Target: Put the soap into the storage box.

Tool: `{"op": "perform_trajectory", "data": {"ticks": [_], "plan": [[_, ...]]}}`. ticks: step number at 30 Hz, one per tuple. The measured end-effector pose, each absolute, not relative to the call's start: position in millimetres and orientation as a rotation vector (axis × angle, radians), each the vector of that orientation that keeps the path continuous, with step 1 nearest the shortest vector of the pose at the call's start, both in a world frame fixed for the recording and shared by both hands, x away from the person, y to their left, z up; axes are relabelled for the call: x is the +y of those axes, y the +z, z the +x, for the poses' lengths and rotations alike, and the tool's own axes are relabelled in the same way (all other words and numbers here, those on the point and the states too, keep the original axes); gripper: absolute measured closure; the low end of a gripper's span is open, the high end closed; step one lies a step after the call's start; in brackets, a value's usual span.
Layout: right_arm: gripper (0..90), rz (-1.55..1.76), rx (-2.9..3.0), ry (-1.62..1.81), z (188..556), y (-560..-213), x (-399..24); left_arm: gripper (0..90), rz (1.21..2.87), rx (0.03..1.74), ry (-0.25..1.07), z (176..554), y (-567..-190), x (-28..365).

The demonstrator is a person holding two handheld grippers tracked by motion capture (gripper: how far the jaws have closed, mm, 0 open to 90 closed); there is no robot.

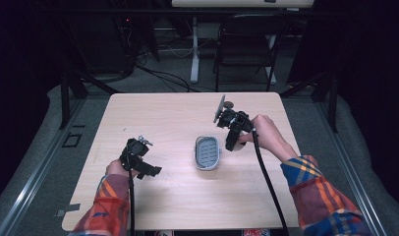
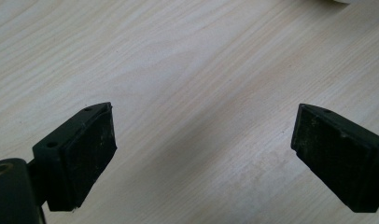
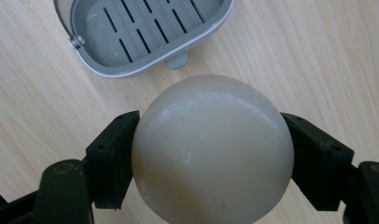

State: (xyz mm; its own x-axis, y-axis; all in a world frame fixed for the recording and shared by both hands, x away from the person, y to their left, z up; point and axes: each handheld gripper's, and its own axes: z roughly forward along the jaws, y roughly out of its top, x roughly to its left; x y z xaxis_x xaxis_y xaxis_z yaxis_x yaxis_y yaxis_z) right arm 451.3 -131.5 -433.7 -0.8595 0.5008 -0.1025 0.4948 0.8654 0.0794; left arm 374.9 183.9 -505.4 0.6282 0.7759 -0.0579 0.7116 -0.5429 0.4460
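Right gripper (image 3: 211,154) clamped on a rounded cream soap bar (image 3: 211,149), just off the grey slotted soap dish (image 1: 208,152) at its 3 o'clock. Left gripper (image 2: 201,158) jaws apart over bare table (image 2: 187,70).

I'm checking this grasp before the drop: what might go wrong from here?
The smooth, rounded cream soap bar is pinched only at its sides by the right gripper, so it may squirt out. The grey slotted plastic soap dish sits loose on the pale wooden table; a bump might slide it.
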Motion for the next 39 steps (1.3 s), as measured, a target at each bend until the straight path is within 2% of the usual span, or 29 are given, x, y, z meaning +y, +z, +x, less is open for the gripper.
{"op": "perform_trajectory", "data": {"ticks": [21,39], "plan": [[24.5,0.710,2.938,0.066,457.9,-427.8,-104.6,6.5,2.424,1.172,0.198,375.8,-506.3,183.8],[24.5,0.648,2.979,0.056,460.0,-444.5,-74.6,6.5,2.429,1.167,0.195,375.6,-506.4,183.5]]}}
